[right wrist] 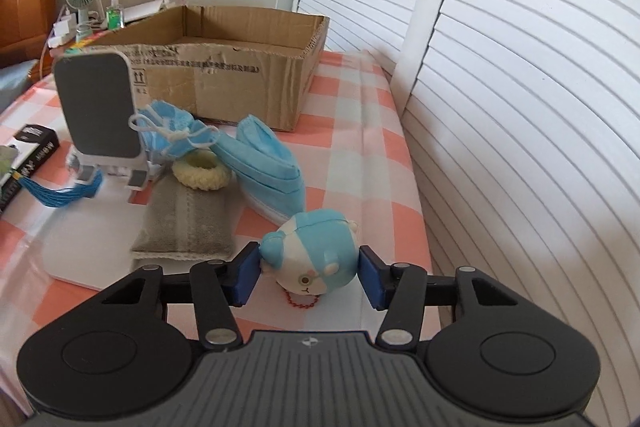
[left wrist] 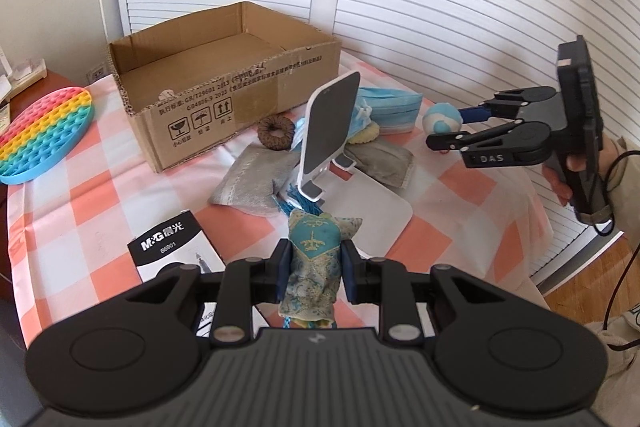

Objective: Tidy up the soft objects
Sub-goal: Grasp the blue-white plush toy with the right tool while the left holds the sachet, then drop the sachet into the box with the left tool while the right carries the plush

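Observation:
My left gripper (left wrist: 315,261) is shut on a teal and gold embroidered sachet (left wrist: 314,247), held just above the checked tablecloth (left wrist: 80,211). A small blue and white plush toy (right wrist: 312,251) lies on the cloth near the table's right edge. My right gripper (right wrist: 310,277) straddles it, open, with the blue pads (right wrist: 370,281) close to its sides and the toy undeformed. In the left wrist view the right gripper (left wrist: 448,127) reaches in from the right at the toy (left wrist: 440,119). An open cardboard box (left wrist: 224,67) stands at the back.
A white phone stand (left wrist: 328,131) sits mid-table among blue face masks (left wrist: 394,109), grey pouches (left wrist: 252,183), a brown scrunchie (left wrist: 276,133) and a yellow one (right wrist: 202,171). A rainbow pop-it (left wrist: 44,135) lies at left, a pen box (left wrist: 172,251) in front. Louvred doors stand behind.

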The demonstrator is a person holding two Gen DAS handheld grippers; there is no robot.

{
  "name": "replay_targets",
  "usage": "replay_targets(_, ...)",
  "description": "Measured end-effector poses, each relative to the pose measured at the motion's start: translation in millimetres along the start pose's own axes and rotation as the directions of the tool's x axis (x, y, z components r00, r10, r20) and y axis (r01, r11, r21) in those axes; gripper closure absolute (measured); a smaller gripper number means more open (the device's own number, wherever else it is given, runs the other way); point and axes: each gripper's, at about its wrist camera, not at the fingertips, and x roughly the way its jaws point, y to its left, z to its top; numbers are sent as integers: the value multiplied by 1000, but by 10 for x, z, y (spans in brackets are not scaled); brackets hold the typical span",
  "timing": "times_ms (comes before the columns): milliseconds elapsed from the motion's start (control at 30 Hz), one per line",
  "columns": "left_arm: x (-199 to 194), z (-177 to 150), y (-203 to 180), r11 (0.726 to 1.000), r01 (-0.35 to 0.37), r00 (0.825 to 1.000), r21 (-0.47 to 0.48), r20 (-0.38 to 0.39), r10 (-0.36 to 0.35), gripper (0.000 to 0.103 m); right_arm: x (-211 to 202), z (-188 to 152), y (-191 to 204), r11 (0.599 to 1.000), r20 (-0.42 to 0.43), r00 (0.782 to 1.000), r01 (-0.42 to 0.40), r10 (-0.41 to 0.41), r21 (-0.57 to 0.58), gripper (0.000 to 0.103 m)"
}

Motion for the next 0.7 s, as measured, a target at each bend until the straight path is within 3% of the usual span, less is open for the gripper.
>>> replay_targets(367, -94, 200, 117, 995, -96, 995, -10, 9, 96, 79, -353, 306, -8, 994, 42, 993, -105, 107, -38, 47)
replay_targets(700, -174, 910, 309, 989, -146, 985, 3, 99, 145, 79, -394, 918, -6, 981, 98, 980, -165, 175, -106, 47)
